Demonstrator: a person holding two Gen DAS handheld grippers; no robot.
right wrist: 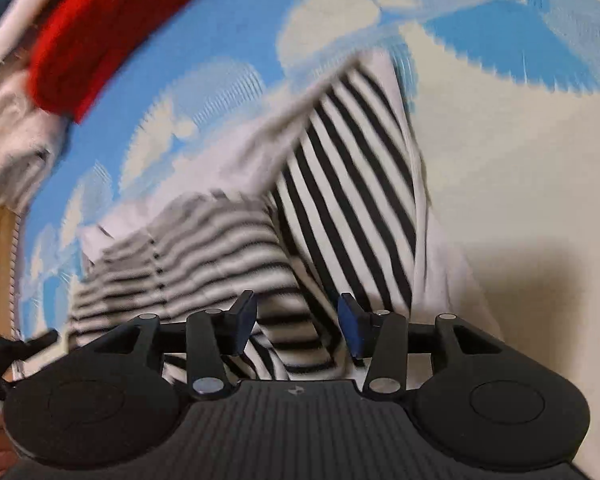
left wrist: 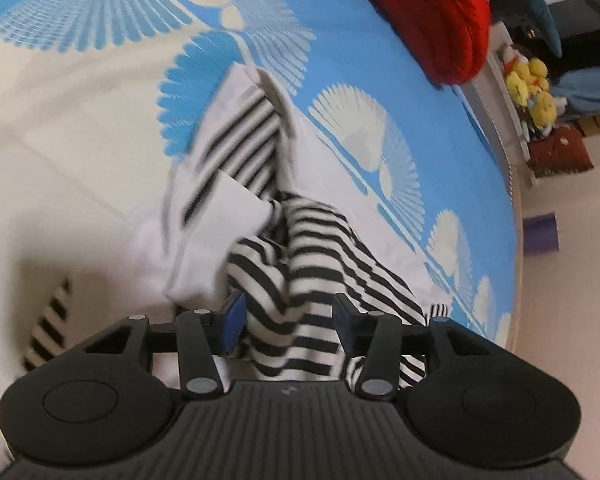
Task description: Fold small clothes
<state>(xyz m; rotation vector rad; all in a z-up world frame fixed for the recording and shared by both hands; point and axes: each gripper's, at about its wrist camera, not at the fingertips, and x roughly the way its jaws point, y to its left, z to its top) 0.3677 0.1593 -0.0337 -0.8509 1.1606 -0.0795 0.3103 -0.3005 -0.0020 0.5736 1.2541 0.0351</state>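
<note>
The striped garment (left wrist: pixel 300 248), black and white with plain white panels, lies bunched on the bed sheet (left wrist: pixel 380 80), and part of it rises up between our two grippers. It looks light and limp, a soft knit that drapes and creases wherever it is lifted, so it will sag from any single hold; we judge that a hem or seam edge gives the surest grip, with both corners taken at once to keep the fold straight.

In the left wrist view, the left gripper (left wrist: pixel 290 322) has its fingers spread with a thick fold of striped cloth standing between them; the blue pads do not look pressed onto it. The right gripper (right wrist: pixel 298 322) likewise shows fingers apart with cloth in the gap. The right view is smeared by motion, so whether the fabric touches either pad there we cannot say for sure.

A red cushion (left wrist: pixel 432 16) sits well apart at the far edge of the bed, with yellow plush toys (left wrist: pixel 532 92) beyond it.
</note>
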